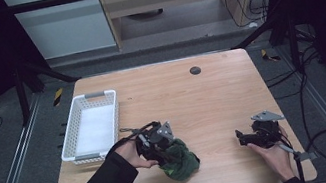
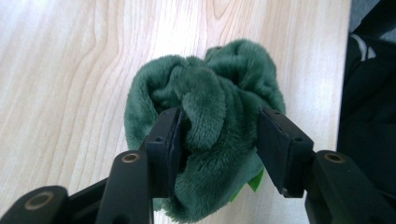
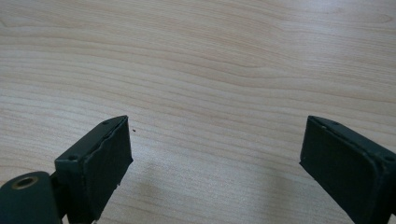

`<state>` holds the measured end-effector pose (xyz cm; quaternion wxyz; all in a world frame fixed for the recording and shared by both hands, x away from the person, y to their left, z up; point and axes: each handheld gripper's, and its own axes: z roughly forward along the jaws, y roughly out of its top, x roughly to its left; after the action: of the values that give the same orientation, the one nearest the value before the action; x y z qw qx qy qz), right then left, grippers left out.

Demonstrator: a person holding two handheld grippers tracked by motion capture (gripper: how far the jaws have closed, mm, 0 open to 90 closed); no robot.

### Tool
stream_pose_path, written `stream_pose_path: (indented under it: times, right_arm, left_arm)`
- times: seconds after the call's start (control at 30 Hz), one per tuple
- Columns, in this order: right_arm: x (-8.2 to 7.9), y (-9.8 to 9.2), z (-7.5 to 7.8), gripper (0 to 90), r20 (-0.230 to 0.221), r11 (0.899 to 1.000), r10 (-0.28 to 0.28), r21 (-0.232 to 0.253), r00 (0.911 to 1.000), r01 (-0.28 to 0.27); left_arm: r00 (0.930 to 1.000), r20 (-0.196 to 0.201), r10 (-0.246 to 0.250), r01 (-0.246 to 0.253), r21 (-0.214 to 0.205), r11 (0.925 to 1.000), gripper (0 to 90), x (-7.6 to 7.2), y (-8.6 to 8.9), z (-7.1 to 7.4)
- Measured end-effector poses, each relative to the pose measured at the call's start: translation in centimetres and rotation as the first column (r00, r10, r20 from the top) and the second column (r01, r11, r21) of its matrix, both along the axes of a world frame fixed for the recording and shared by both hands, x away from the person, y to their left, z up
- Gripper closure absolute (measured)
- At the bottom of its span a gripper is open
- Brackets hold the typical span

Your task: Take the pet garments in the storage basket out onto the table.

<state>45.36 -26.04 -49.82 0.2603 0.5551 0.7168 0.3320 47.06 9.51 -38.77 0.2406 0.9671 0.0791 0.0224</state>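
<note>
A crumpled green plush cloth [image 1: 184, 162] lies on the wooden table [image 1: 203, 99] near its front edge, left of centre. My left gripper [image 1: 166, 155] points down into it from the left. In the left gripper view the cloth [image 2: 224, 79] bulges between the jaws, and my left gripper [image 2: 217, 135] is shut on a bunched fold of it, with fabric against both pads. My right gripper [image 1: 240, 137] rests low at the front right, pointing left. In the right gripper view my right gripper [image 3: 215, 154] is open wide, with bare wood between its jaws.
A white plastic basket [image 1: 69, 133] with a pale liner stands at the table's left edge, just behind my left hand. A small black disc [image 1: 195, 70] sits in the tabletop at the far middle. The table's front edge is close behind the cloth.
</note>
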Motion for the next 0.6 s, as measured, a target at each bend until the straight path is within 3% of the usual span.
stream_pose_path:
  times: [0.2,0.33,0.47,0.6]
  right_arm:
    - [0.0,0.0,0.0,8.8,0.001,1.000,0.000,-0.001,1.0000,0.000]
    - [0.0,0.0,0.0,8.8,0.002,1.000,-0.001,-0.001,1.0000,0.001]
    - [0.0,0.0,0.0,8.8,0.002,1.000,-0.003,0.000,1.0000,0.003]
    - [-0.1,0.0,0.0,8.7,0.002,1.000,-0.004,0.001,1.0000,0.004]
  left_arm:
    - [0.9976,0.029,0.063,-0.060,-0.087,0.9944,41.4,-0.4,1.7,1.4]
    - [0.9895,0.044,0.138,-0.132,-0.125,0.9834,37.9,-0.6,3.1,1.8]
    - [0.9723,0.050,0.228,-0.216,-0.178,0.9600,36.2,-0.9,4.7,2.1]
    - [0.9495,0.064,0.307,-0.287,-0.216,0.9332,33.1,-1.5,5.9,2.2]
